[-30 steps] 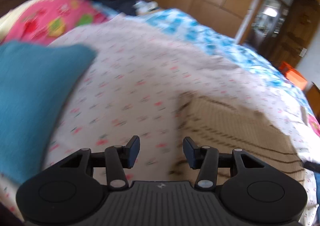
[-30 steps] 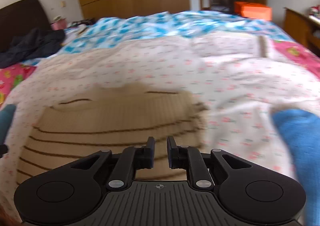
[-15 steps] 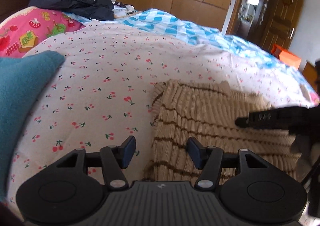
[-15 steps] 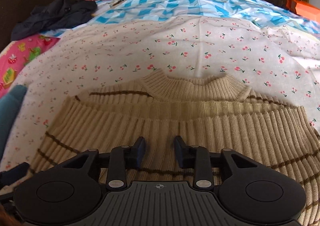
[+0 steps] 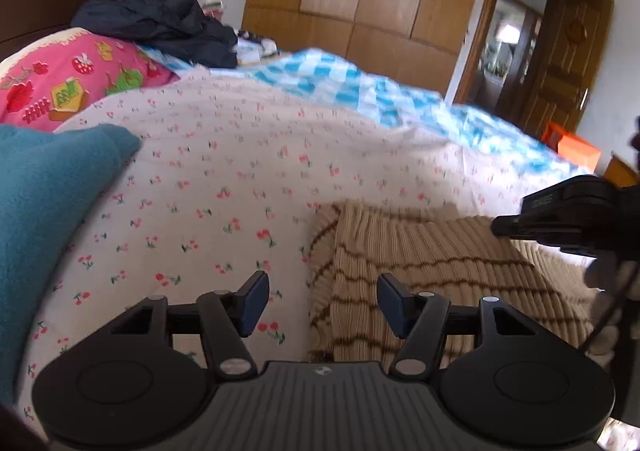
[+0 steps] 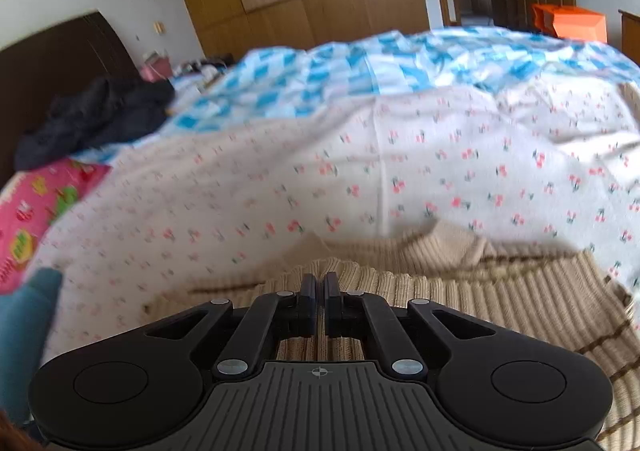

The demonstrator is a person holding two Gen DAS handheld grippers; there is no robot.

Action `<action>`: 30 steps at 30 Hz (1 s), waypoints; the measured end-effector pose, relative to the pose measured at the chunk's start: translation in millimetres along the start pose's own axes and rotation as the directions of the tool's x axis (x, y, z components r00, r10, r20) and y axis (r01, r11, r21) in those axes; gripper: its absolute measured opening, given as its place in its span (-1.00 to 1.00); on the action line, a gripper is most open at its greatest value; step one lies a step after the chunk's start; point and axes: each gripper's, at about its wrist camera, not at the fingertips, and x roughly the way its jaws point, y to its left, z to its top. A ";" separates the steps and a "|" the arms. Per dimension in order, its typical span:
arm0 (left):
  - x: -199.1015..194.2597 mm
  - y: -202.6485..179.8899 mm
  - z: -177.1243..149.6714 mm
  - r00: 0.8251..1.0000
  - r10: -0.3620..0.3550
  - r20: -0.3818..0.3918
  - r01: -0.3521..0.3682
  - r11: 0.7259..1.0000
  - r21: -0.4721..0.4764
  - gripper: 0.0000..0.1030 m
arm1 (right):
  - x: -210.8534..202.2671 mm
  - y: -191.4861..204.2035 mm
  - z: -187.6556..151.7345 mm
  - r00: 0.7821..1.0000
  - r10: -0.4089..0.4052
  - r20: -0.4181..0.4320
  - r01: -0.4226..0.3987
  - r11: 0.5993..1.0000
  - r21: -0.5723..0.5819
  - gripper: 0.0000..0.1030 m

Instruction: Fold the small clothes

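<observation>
A beige ribbed sweater with brown stripes (image 5: pixel 432 263) lies folded on the cherry-print sheet (image 5: pixel 240 187). My left gripper (image 5: pixel 320 301) is open, its jaws wide apart over the sweater's left edge, holding nothing. My right gripper (image 6: pixel 319 291) is shut, its pads nearly together, over the top folded layer of the sweater (image 6: pixel 460 299); whether cloth is pinched between them does not show. The right gripper also shows at the right edge of the left wrist view (image 5: pixel 560 219).
A teal cloth (image 5: pixel 44 203) lies at the left of the sheet, also seen in the right wrist view (image 6: pixel 24 315). A pink cartoon pillow (image 5: pixel 72 87), dark clothes (image 5: pixel 160 27) and a blue checked quilt (image 6: pixel 380 67) lie beyond. Wardrobe and door stand behind.
My right gripper has closed from a small gap to nearly shut and both cameras have tilted up. My left gripper stays open at the sweater's left edge.
</observation>
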 end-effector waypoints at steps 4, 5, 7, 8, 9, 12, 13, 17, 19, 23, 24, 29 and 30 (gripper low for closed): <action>10.9 -3.6 -5.6 0.996 0.063 -0.060 -0.060 0.997 0.053 0.25 | 14.0 2.7 -11.1 0.999 -0.033 -0.038 0.032 0.999 -0.036 -0.92; 11.6 -3.3 -6.2 0.996 0.070 -0.063 -0.066 0.996 0.056 0.27 | 12.4 3.1 -9.8 0.999 -0.030 -0.040 0.028 0.999 -0.035 -0.88; 12.9 -2.7 -6.9 0.994 0.083 -0.068 -0.079 0.995 0.058 0.30 | 6.6 3.8 -6.1 0.999 -0.021 -0.031 0.020 0.999 -0.036 -0.83; 13.0 -2.3 -7.1 0.994 0.087 -0.070 -0.083 0.995 0.057 0.30 | 2.6 5.1 -4.1 0.999 -0.024 -0.022 0.023 0.999 -0.047 -0.79; 12.6 -2.0 -7.3 0.994 0.088 -0.071 -0.084 0.995 0.055 0.30 | -1.5 6.3 -2.6 0.999 -0.031 -0.008 0.030 0.998 -0.056 -0.79; 11.6 -1.5 -7.4 0.993 0.088 -0.072 -0.085 0.995 0.053 0.30 | -16.8 11.5 0.0 0.999 -0.020 0.033 0.022 0.997 -0.072 -0.79; 11.5 -1.1 -7.4 0.994 0.086 -0.074 -0.083 0.995 0.049 0.30 | -20.2 13.7 -1.2 0.999 -0.006 0.035 0.008 0.997 -0.073 -0.79; 12.5 2.0 -5.9 0.994 0.078 -0.083 -0.075 0.997 0.034 0.30 | -21.1 25.2 -14.4 0.998 0.061 -0.010 -0.062 0.994 -0.090 -0.79; 12.2 2.6 -6.0 0.994 0.076 -0.084 -0.073 0.997 0.030 0.30 | -9.5 28.8 -21.2 0.998 0.040 -0.052 -0.045 0.994 -0.099 -0.79; 12.8 2.4 -6.4 0.993 0.078 -0.086 -0.075 0.997 0.033 0.31 | 12.5 24.9 -24.1 0.998 0.005 -0.069 -0.010 0.997 -0.079 -0.85; 13.3 2.7 -6.2 0.993 0.078 -0.088 -0.075 0.997 0.033 0.31 | 12.8 24.8 -22.9 0.998 0.002 -0.063 -0.006 0.997 -0.075 -0.85; 11.6 5.8 -5.2 0.994 0.065 -0.085 -0.065 0.998 0.012 0.31 | -11.1 21.5 -20.3 1.000 0.005 -0.024 -0.006 0.998 -0.061 -0.83; 10.6 6.8 -4.8 0.995 0.061 -0.083 -0.061 0.998 0.004 0.31 | -18.8 18.6 -22.1 1.000 0.000 -0.011 0.000 0.998 -0.060 -0.82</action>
